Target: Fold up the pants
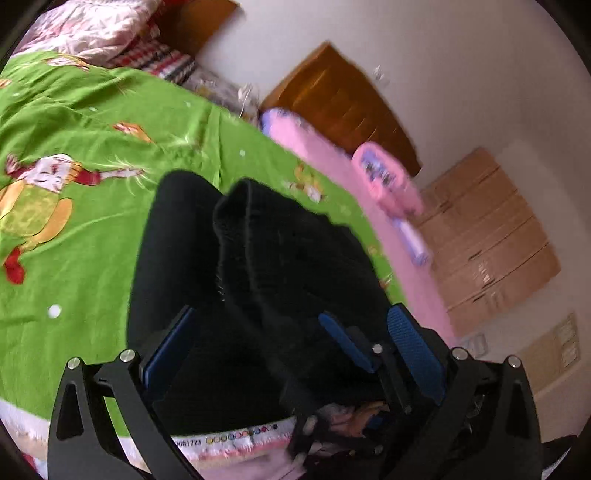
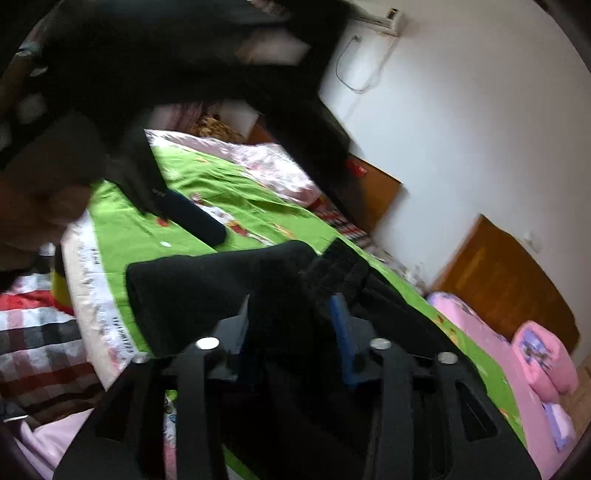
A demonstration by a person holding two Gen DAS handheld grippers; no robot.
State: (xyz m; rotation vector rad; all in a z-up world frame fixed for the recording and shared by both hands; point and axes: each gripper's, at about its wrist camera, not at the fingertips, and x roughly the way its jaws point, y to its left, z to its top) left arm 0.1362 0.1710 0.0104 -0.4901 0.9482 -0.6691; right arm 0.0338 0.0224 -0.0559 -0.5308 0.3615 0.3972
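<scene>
Black fabric pants (image 1: 258,266) lie bunched on the green bedsheet (image 1: 81,258); both tools, left tool (image 1: 291,350) and right tool (image 2: 291,325), gape around loose folds, gripping nothing, so the stack may slump apart.

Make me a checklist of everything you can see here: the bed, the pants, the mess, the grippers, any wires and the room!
Surface: green cartoon sheet spread over the bed.
Job's things: black pants, bunched on the sheet.
Clutter: pink pillow, pink quilt, plaid cloth.
Grippers: left gripper wide open, pants between its pads, none pressing; right gripper with pants between the fingers, grip unclear.
Cables: white cord looping down the wall.
Surroundings: white wall, wooden headboard, cardboard boxes.
</scene>
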